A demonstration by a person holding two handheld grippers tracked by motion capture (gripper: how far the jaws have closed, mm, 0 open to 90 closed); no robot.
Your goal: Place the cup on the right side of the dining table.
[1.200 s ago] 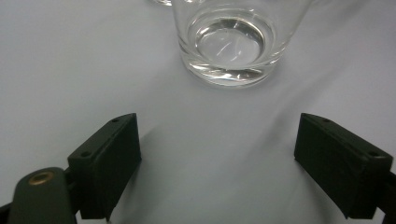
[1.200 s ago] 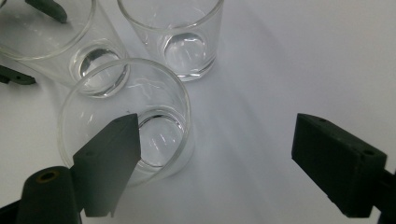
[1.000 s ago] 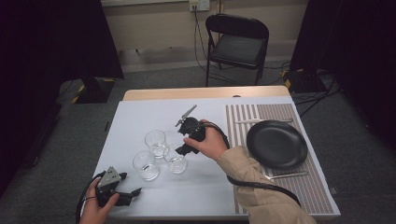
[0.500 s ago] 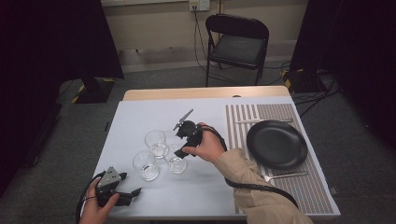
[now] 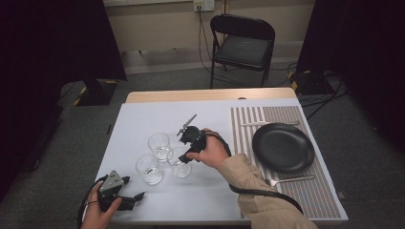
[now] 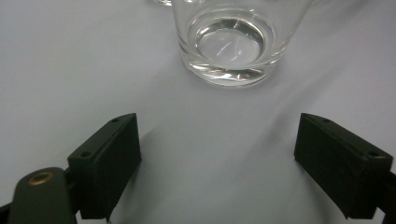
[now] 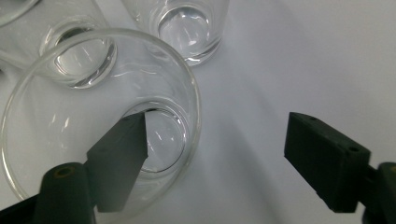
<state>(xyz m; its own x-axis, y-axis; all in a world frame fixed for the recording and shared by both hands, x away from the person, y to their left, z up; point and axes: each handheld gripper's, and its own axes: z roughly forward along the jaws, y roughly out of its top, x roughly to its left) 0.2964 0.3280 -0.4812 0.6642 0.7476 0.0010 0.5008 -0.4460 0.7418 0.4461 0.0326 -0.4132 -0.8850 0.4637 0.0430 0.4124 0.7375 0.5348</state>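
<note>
My right gripper (image 5: 187,149): in the high view it sits at the middle of the frame, over the cluster of three glasses. Its jaws are spread wide.
Jaw placement: in the right gripper view one jaw dips inside the rim of the nearest glass (image 7: 100,126), at the lower left of the frame; the other jaw stands outside the glass over bare tabletop, at the lower right.
Nearest glass in the high view (image 5: 180,161): just right of centre in the cluster, upright.
Other glasses: one (image 5: 159,145) above and left of it, one (image 5: 149,169) lower left, all close together.
My left gripper (image 5: 125,200): bottom left of the high view, jaws wide apart and holding nothing.
Left gripper view: one glass (image 6: 236,39) at top centre, beyond the jaws.
Table (image 5: 143,119): white top.
</note>
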